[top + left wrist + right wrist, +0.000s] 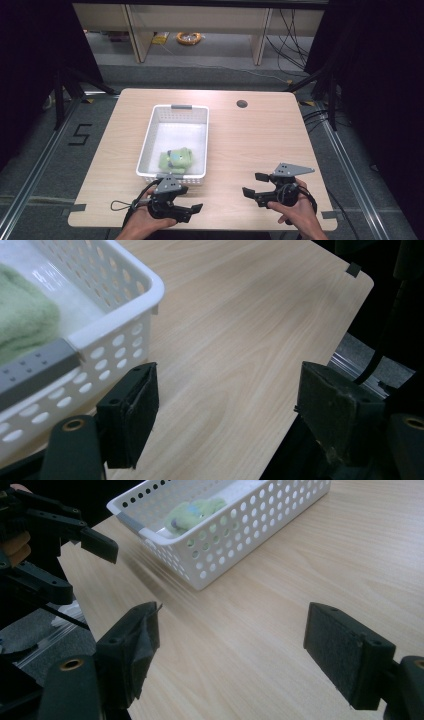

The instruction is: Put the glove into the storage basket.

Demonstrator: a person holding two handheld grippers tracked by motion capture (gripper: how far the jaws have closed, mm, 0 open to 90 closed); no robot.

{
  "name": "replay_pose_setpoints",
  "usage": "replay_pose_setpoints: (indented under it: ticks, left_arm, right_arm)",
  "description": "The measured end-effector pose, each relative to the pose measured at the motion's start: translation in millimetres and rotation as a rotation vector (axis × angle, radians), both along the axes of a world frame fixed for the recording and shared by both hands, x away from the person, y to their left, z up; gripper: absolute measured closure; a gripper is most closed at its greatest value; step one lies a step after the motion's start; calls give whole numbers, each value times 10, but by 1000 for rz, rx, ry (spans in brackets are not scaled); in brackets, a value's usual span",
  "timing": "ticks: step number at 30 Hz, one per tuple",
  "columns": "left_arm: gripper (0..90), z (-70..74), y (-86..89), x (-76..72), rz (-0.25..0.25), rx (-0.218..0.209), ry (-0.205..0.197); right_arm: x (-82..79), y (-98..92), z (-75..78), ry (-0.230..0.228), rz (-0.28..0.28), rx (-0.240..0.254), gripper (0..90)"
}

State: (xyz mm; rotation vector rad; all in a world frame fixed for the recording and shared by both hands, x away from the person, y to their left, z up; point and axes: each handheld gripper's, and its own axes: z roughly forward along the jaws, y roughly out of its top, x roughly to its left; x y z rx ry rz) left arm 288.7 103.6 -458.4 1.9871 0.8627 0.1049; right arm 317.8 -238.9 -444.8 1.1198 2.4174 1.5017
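Note:
A white perforated basket (149, 131) stands on the wooden table, left of centre, with a green plush toy (176, 160) lying at its near end. My left gripper (192, 200) hovers open just in front of the basket's near wall, jaws pointing right, nothing between them. In the left gripper view the basket corner (125, 295) and the toy (25, 320) sit up left of the open left gripper (235, 410). My right gripper (252, 184) is open near the front right, pointing left. The right gripper view shows the open right gripper (240, 650) over bare wood, facing the basket (240, 530), toy (192, 512) and left gripper (80, 567).
A round cable hole (242, 104) lies in the tabletop at the back right. The table's front edge runs just under both hands, with a black tape mark (353, 269) at one corner. Floor rails flank the table, and a yellow cable coil (188, 37) lies far behind.

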Motion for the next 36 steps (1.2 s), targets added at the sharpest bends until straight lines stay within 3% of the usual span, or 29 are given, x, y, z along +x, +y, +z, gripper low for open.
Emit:
replay_pose_setpoints:
  ticks: [2,4,7,9,11,12,14,15,16,18,21,22,23,24,25,26,28,29,30,31,34,35,36]
  left_arm:
    - [233,-23,-9,-19,7,-10,5]
    - [221,-44,-10,-37,5,-9,0]
    - [205,-83,5,-66,-3,25,-9]
    - [192,-123,-6,-97,-8,2,-9]
    - [180,-159,11,-121,-21,29,-16]
    - [174,-176,14,-133,-27,30,-12]
    - [174,-215,23,-150,-30,35,-29]
    - [174,-223,43,-149,-37,58,-32]
    - [174,-248,42,-166,-28,46,-32]
    - [174,-261,69,-179,-40,64,-28]
    - [174,-306,78,-221,-21,72,-39]
    - [175,-325,92,-217,-31,99,-54]
    - [176,-339,82,-243,-19,80,-23]
    - [176,-351,90,-245,-32,91,-35]
    - [176,-375,78,-259,-19,78,-32]
    - [177,-382,80,-275,-17,96,-19]
    - [177,-394,83,-296,-37,123,-25]
    - [178,-408,70,-298,-32,117,-47]
    - [177,-408,74,-308,-27,133,-33]
    - [178,-410,83,-305,-52,140,-48]
    - [179,-424,74,-318,-45,136,-38]
    - [179,-423,76,-322,-44,133,-39]
    - [179,-422,77,-322,-43,130,-40]
  right_arm:
    - [-17,-32,-32,-29,4,-15,230]
    - [-65,-22,-61,7,-7,8,229]
    - [-93,-46,-107,-12,-3,-2,227]
    - [-113,-67,-136,-16,-6,-6,225]
    - [-146,-78,-160,-4,-9,9,223]
    - [-150,-98,-183,-20,-2,-2,222]
    - [-189,-106,-215,-6,-9,10,221]
    - [-220,-104,-227,21,-22,14,221]
    - [-209,-129,-239,-11,-11,-16,220]
    - [-266,-131,-276,19,-25,9,218]
    - [-303,-156,-321,14,-26,-15,216]
    - [-292,-178,-341,-13,4,-30,214]
    - [-320,-186,-347,10,-8,-44,210]
    - [-355,-180,-357,26,-26,-50,208]
    - [-355,-184,-385,8,-23,-57,208]
    - [-374,-180,-395,23,-36,-65,208]
    - [-387,-202,-422,9,-20,-80,206]
    - [-415,-200,-416,32,-27,-85,206]
    - [-422,-198,-431,32,-30,-80,205]
    - [-424,-202,-441,23,-23,-83,204]
    - [-451,-213,-456,27,-26,-100,200]
    - [-431,-217,-477,-1,-6,-99,200]
    - [-457,-221,-471,19,-21,-111,199]
